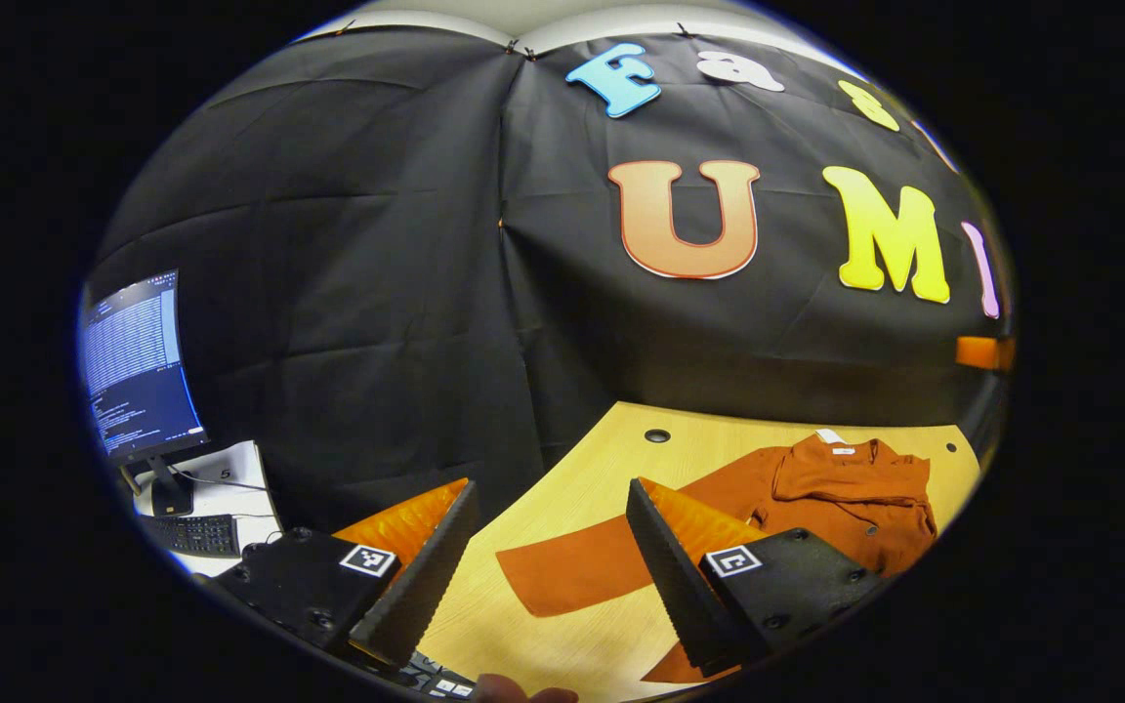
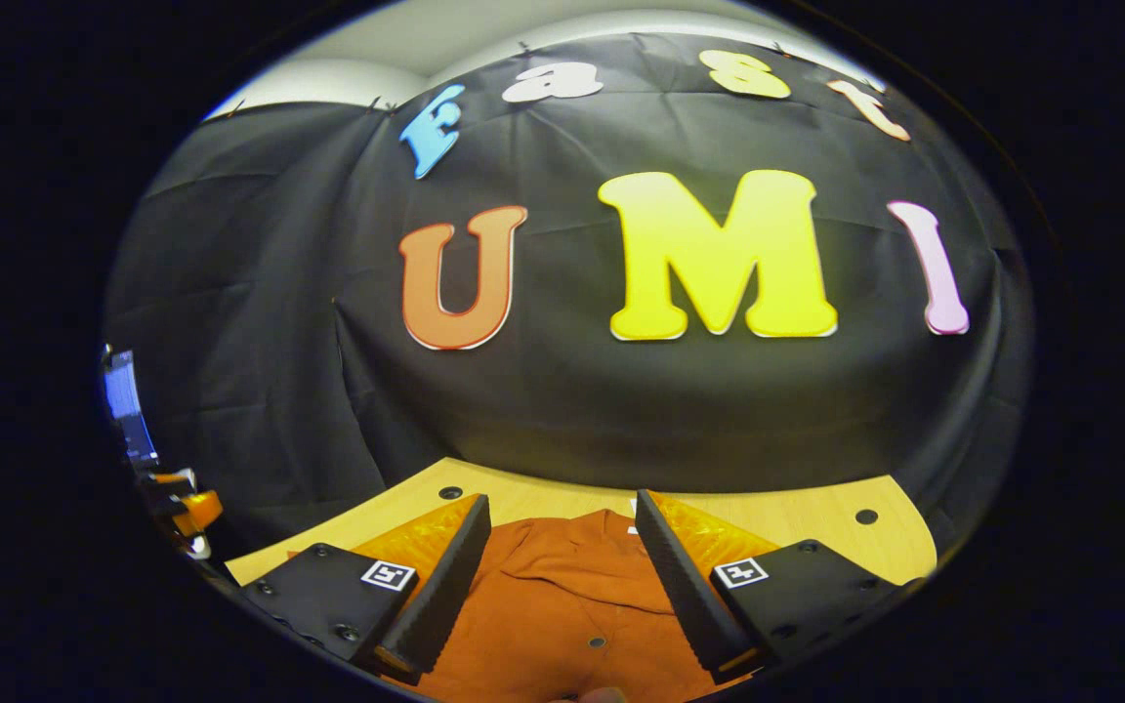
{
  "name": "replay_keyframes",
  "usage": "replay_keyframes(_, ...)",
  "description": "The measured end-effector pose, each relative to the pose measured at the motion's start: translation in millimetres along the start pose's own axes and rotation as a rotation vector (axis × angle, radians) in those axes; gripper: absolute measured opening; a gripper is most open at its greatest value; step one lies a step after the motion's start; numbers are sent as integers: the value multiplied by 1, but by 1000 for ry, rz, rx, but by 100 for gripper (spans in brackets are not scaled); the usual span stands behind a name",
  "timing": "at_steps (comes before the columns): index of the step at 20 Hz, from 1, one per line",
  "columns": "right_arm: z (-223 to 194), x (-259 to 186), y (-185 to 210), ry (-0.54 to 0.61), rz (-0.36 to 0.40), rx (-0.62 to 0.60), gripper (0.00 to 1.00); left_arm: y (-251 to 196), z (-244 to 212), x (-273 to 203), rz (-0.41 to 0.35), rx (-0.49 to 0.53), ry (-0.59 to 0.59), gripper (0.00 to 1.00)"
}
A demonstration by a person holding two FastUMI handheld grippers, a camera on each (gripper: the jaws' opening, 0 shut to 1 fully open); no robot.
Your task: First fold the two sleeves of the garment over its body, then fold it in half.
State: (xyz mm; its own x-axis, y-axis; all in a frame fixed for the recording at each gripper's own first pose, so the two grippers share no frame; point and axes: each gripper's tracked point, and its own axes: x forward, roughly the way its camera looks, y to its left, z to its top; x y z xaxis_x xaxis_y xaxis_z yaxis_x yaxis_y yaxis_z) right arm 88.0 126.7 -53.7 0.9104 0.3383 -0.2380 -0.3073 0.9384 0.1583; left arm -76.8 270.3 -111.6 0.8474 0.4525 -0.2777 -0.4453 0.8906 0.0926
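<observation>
A rust-orange buttoned garment [image 1: 855,508] lies on the wooden table [image 1: 582,459], collar and white label toward the wall. One sleeve [image 1: 572,571] stretches flat out to the left. Cloth lies bunched across the chest, but I cannot tell whether it is the other sleeve. My left gripper [image 1: 551,485] hangs open above the table's left part, with the outstretched sleeve just beyond and below its fingers. My right gripper [image 2: 562,503] is open above the garment's body [image 2: 562,605], and nothing is between its fingers.
The table [image 2: 807,522] has small round holes [image 2: 866,516] near its back edge, which meets the black cloth wall. Left of the table stands a white desk with a monitor [image 1: 138,361] and a keyboard [image 1: 196,534]. The left gripper [image 2: 184,508] appears far left in the right gripper view.
</observation>
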Motion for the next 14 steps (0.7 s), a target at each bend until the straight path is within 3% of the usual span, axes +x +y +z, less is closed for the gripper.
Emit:
replay_keyframes(5,12,-37,-39,-32,-65,-12,95,-9,-25,17,-56,-16,66,99)
replay_keyframes(10,21,-66,-62,-55,-105,-26,94,-3,-69,47,-60,-59,187,99)
replay_keyframes(14,11,-81,-79,-25,-145,-53,93,4,-126,76,-70,-89,312,99)
